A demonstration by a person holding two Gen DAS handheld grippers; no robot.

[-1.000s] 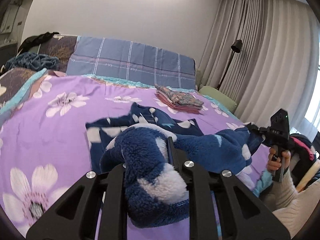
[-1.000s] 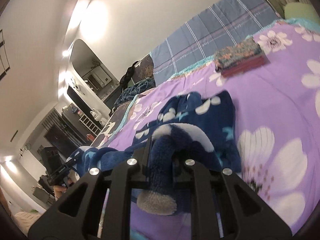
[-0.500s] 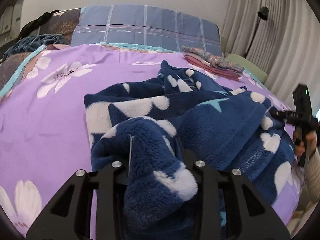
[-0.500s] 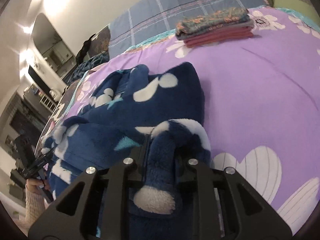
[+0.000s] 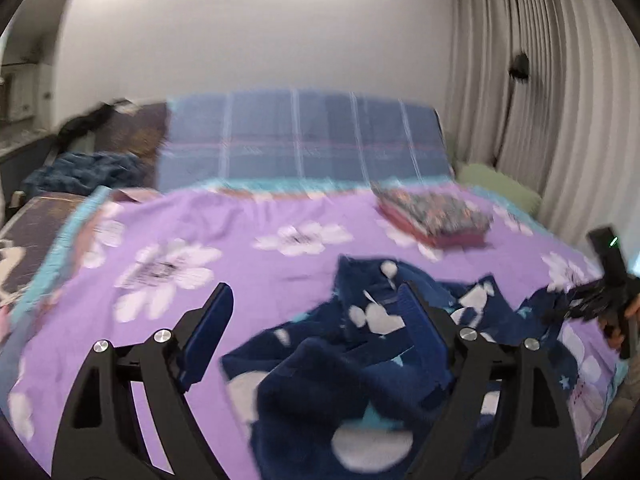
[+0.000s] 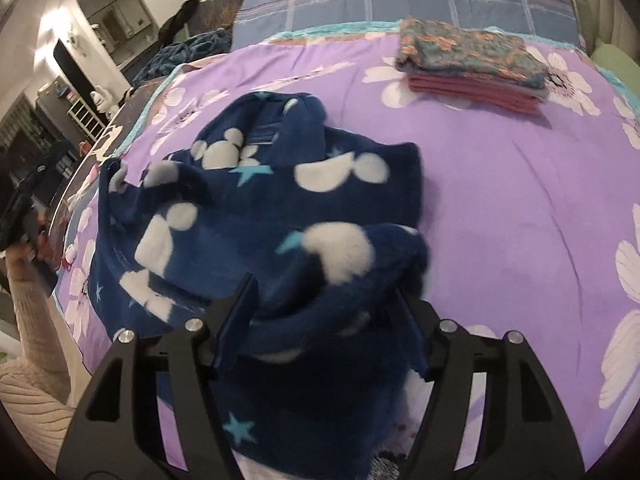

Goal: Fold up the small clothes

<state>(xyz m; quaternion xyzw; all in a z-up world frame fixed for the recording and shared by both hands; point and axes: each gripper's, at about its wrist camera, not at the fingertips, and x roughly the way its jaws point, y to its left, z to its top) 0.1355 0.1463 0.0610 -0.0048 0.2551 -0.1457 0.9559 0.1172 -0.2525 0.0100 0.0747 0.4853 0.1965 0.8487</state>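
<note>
The left gripper [image 5: 316, 304] stands with its jaws wide apart, having just been opening; the left finger is over bare purple sheet, the right finger sits at the edge of the navy fleece garment [image 5: 360, 364], and nothing is pinched. The right gripper [image 6: 326, 294] has also just been opening: its jaws are spread, a bunched fold of the same fleece lies loosely between them, and whether the pads touch it cannot be told.

The left wrist view, blurred, alone shows the pleated curtain [image 5: 560, 100], a dark floor lamp [image 5: 520, 70] and the right gripper at the far right edge over the garment. The right wrist view alone shows the garment's full spread, with white mouse-head shapes and pale blue stars, crumpled on the purple flowered bedspread [image 6: 520, 200], plus a cream knitted sleeve [image 6: 32, 320] at the left edge.

Both views show a stack of folded clothes [image 6: 472, 64] well apart from the garment, near the blue plaid pillow [image 5: 304, 140].
</note>
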